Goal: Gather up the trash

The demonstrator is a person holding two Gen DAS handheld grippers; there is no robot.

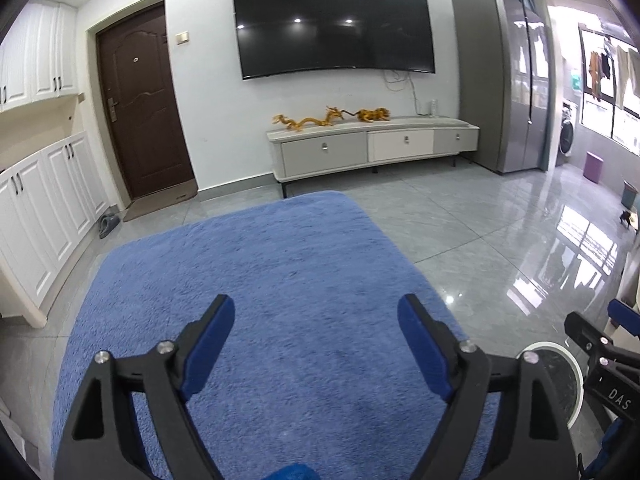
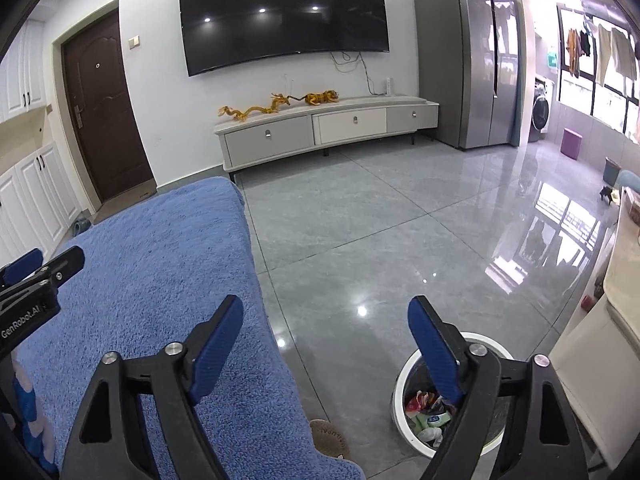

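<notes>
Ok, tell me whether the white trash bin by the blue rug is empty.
No, the white trash bin on the grey tiles holds crumpled wrappers and packets, seen in the right wrist view.

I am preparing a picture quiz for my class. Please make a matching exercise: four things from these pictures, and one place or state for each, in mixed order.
Things:
1. television
2. trash bin
3. blue rug
4. right gripper

Places or states:
a. holds wrappers
b. on the wall
c. jaws open, empty
d. lies on the grey floor tiles

Pairs: 1-b, 2-a, 3-d, 4-c
</notes>
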